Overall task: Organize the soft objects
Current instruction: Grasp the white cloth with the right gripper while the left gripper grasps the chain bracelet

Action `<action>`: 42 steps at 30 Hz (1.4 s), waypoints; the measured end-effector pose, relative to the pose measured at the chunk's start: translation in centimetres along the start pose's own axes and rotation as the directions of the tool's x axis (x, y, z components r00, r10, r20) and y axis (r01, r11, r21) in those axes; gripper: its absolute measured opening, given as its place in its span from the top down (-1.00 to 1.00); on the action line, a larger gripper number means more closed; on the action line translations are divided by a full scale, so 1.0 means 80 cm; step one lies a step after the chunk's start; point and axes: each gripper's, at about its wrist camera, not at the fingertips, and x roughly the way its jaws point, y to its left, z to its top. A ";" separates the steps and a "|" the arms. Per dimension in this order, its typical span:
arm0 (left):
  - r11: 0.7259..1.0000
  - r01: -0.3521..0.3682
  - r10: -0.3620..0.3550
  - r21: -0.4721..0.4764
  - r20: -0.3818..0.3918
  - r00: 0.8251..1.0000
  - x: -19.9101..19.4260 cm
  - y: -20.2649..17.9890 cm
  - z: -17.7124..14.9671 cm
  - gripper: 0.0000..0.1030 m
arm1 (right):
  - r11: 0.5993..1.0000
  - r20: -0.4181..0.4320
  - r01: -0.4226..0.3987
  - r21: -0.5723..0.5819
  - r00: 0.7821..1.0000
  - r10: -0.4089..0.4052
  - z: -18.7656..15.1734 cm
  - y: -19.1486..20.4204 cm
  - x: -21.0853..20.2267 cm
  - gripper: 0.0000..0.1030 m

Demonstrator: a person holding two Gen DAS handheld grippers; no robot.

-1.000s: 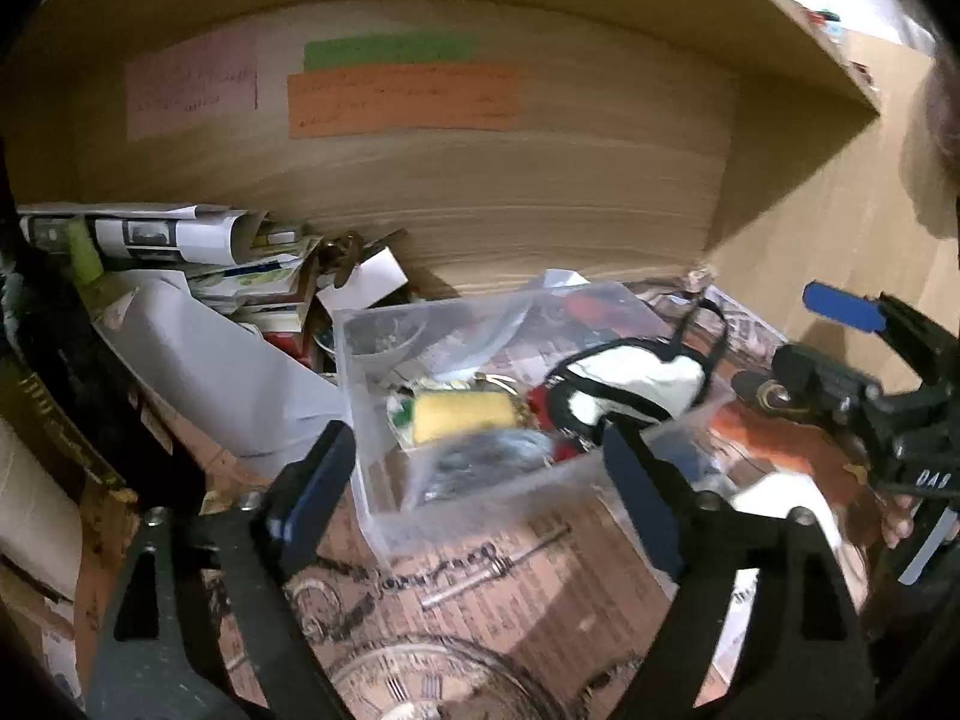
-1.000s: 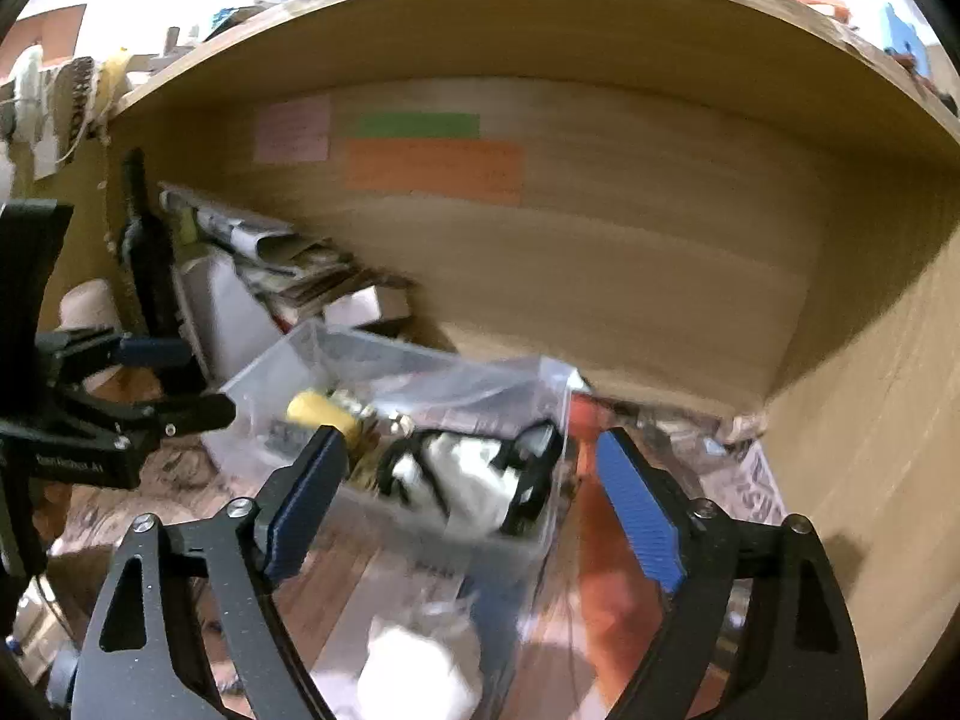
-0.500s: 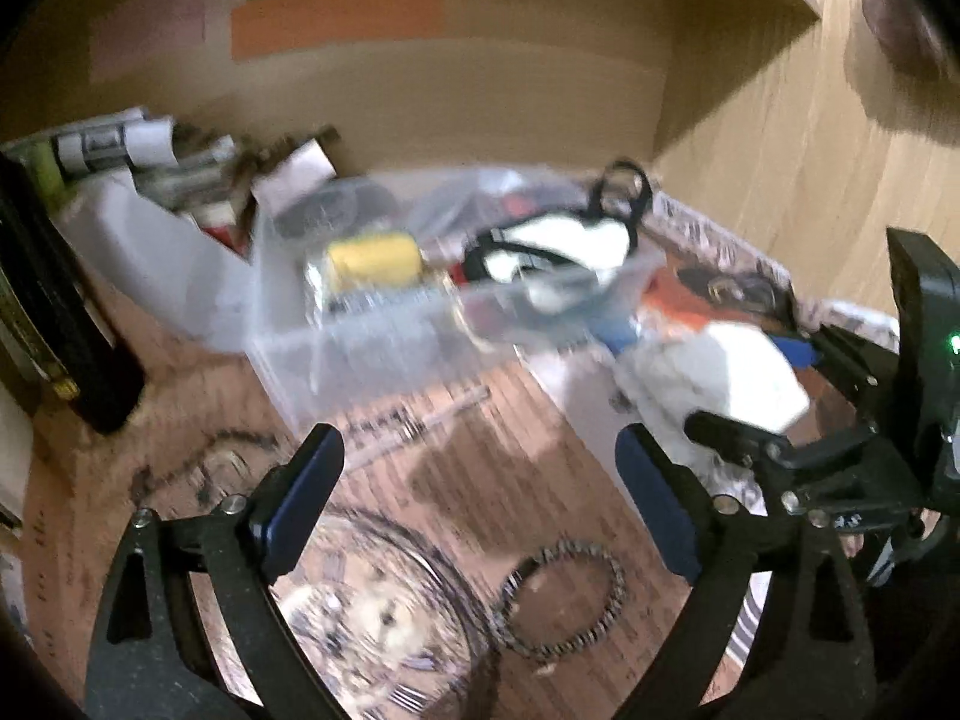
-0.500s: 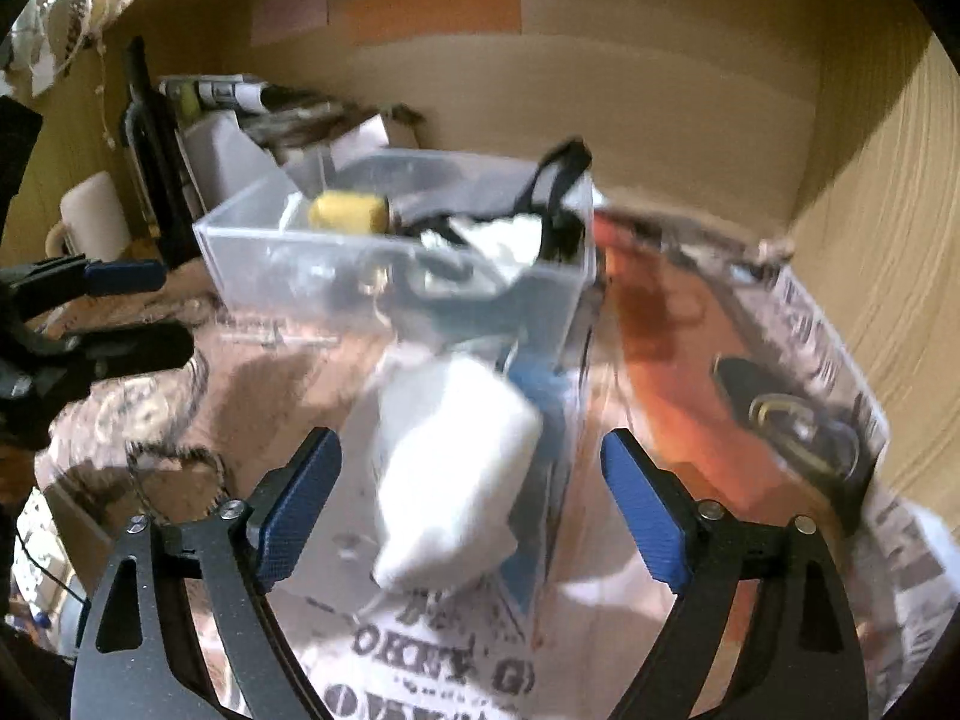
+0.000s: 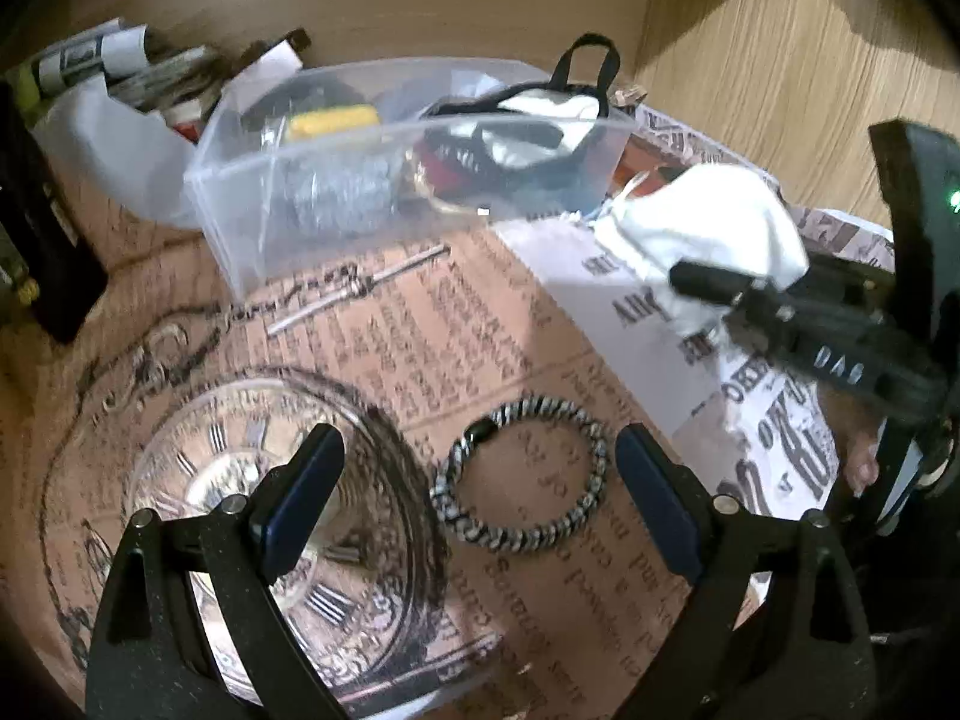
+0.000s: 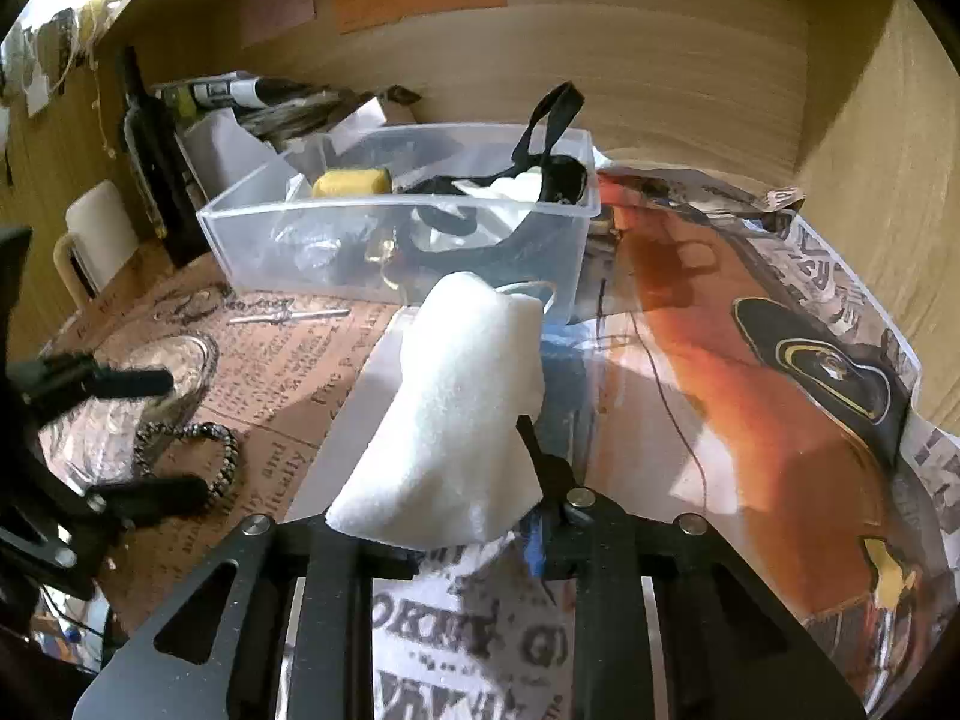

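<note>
My right gripper (image 6: 456, 534) is shut on a white foam sponge (image 6: 456, 420), held just in front of the clear plastic bin (image 6: 396, 240); the sponge also shows in the left wrist view (image 5: 708, 228). The bin (image 5: 336, 198) holds a yellow sponge (image 6: 351, 183), a white and black fabric item (image 6: 510, 192) and other small things. My left gripper (image 5: 474, 492) is open and empty, low over a black-and-white braided bracelet (image 5: 522, 480) on the newspaper.
A glass dish (image 5: 240, 480) lies under my left finger. A chain and metal pin (image 5: 336, 294) lie before the bin. A dark bottle (image 6: 150, 162), a white mug (image 6: 96, 240) and rolled papers (image 6: 240, 96) stand at the left. Wooden walls enclose back and right.
My right gripper has closed on the white sponge. My left gripper has pulled back and down, so the bracelet now lies between its fingers.
</note>
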 end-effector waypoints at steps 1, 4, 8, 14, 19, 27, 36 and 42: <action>1.000 0.001 -0.001 0.000 0.003 1.000 0.001 0.001 -0.002 -0.78 | 1.000 0.006 -0.001 0.005 1.000 0.001 0.001 -0.001 -0.002 0.58; 1.000 0.002 -0.002 -0.006 0.028 1.000 0.001 0.005 -0.007 -0.60 | 1.000 0.026 -0.001 0.010 1.000 0.000 0.004 -0.001 -0.010 0.58; 1.000 0.023 -0.022 -0.021 0.046 0.999 -0.004 0.012 -0.006 -0.16 | 1.000 0.051 -0.005 0.016 0.999 0.004 0.009 -0.001 -0.019 0.58; 0.999 -0.001 0.003 -0.042 0.049 0.999 -0.004 0.022 -0.001 0.28 | 1.000 0.087 -0.011 0.004 0.996 0.011 0.017 0.005 -0.030 0.58; 0.999 -0.002 0.005 -0.049 0.062 0.998 -0.006 0.029 0.009 0.43 | 1.000 0.128 -0.019 -0.008 0.992 0.020 0.030 0.010 -0.041 0.58; 0.998 0.029 -0.022 -0.051 0.118 0.993 -0.024 0.033 0.037 0.46 | 0.999 0.212 -0.029 -0.027 0.977 0.034 0.060 0.014 -0.058 0.58; 0.999 0.040 -0.040 -0.035 0.013 0.999 -0.003 0.018 0.022 -0.32 | 0.999 0.196 -0.037 -0.024 0.980 0.041 0.059 0.016 -0.053 0.58; 1.000 0.004 -0.005 0.003 0.028 1.000 0.008 0.009 0.008 -0.16 | 0.999 0.191 -0.044 -0.024 0.980 0.048 0.060 0.016 -0.051 0.58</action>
